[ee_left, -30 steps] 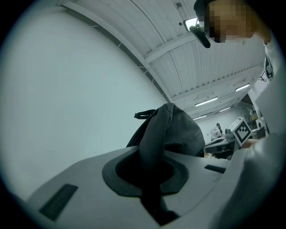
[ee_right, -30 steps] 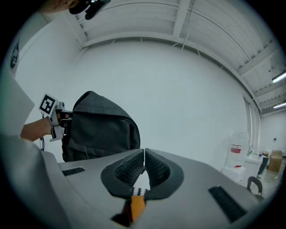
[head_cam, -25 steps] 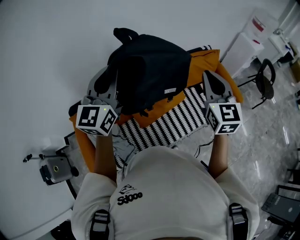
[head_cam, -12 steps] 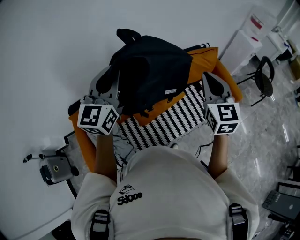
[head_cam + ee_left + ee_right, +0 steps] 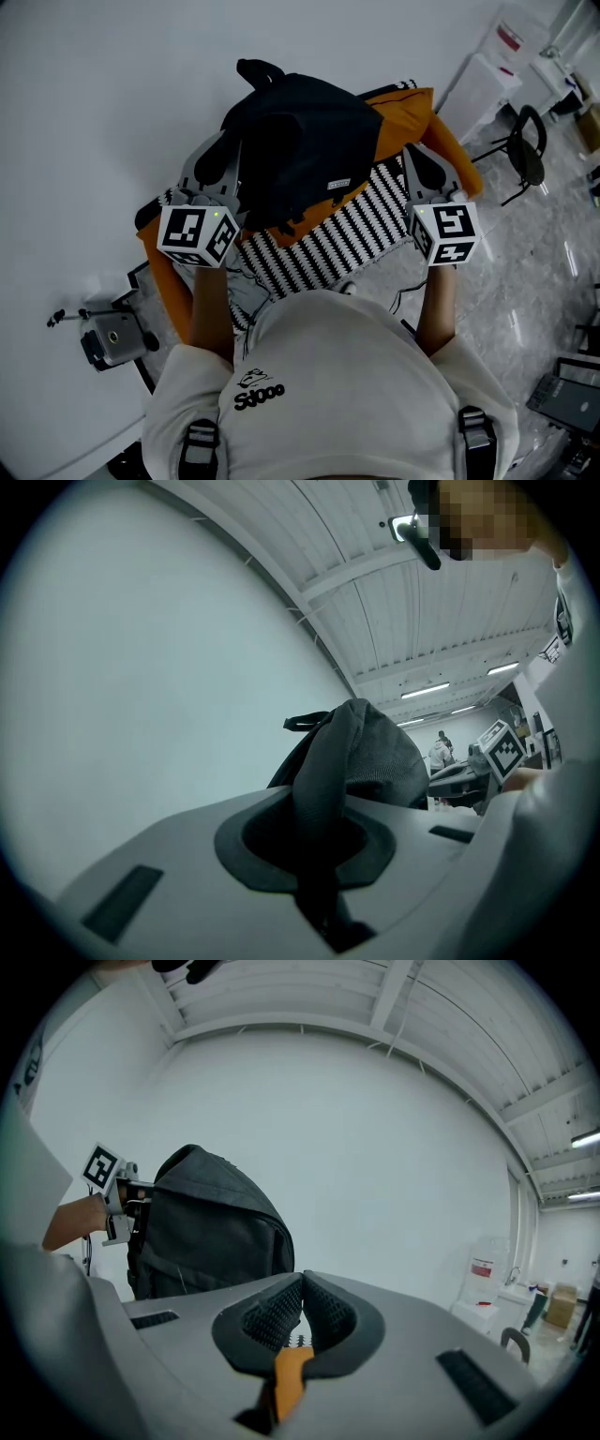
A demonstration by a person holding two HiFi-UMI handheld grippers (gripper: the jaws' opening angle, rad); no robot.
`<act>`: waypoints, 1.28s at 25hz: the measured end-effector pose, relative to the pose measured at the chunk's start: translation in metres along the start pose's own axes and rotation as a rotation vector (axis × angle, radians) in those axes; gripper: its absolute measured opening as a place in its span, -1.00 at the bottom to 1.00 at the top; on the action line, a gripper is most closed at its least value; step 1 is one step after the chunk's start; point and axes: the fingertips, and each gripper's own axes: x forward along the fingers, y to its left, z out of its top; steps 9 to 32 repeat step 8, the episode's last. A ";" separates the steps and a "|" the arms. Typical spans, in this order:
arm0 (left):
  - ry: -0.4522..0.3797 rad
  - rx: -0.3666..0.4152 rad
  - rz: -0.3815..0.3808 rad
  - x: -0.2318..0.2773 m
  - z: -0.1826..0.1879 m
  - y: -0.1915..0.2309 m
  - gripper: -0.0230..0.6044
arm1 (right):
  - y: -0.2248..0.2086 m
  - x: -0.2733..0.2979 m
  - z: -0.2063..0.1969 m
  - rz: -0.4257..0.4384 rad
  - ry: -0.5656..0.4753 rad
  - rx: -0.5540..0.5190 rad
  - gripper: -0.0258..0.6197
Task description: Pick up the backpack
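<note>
A black backpack (image 5: 300,141) stands upright on an orange cloth (image 5: 403,122) and a black-and-white striped cloth (image 5: 347,239). My left gripper (image 5: 231,148) is at the backpack's left side, shut on a black strap (image 5: 319,808) that runs up between its jaws to the backpack (image 5: 375,752). My right gripper (image 5: 411,152) hovers to the right of the backpack, over the orange cloth and apart from the bag. Its ribbed pads (image 5: 281,1312) meet with nothing between them. Orange cloth (image 5: 291,1377) shows through the gap below the pads, and the backpack (image 5: 206,1227) is to the left.
A white wall (image 5: 94,94) is behind the backpack. White cabinets (image 5: 487,75) and a black chair (image 5: 525,159) stand at the right. A small grey device (image 5: 112,342) sits at lower left and a laptop (image 5: 567,398) at lower right. People (image 5: 439,754) stand far off.
The right gripper has sunk a little and drifted slightly left. The left gripper keeps its hold on the strap and has hardly moved.
</note>
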 end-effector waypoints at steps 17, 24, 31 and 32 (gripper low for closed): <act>0.018 -0.012 -0.021 -0.004 -0.007 -0.009 -0.79 | 0.005 -0.008 -0.005 0.007 0.005 0.009 -0.82; 0.018 -0.012 -0.021 -0.004 -0.007 -0.009 -0.79 | 0.005 -0.008 -0.005 0.007 0.005 0.009 -0.82; 0.018 -0.012 -0.021 -0.004 -0.007 -0.009 -0.79 | 0.005 -0.008 -0.005 0.007 0.005 0.009 -0.82; 0.018 -0.012 -0.021 -0.004 -0.007 -0.009 -0.79 | 0.005 -0.008 -0.005 0.007 0.005 0.009 -0.82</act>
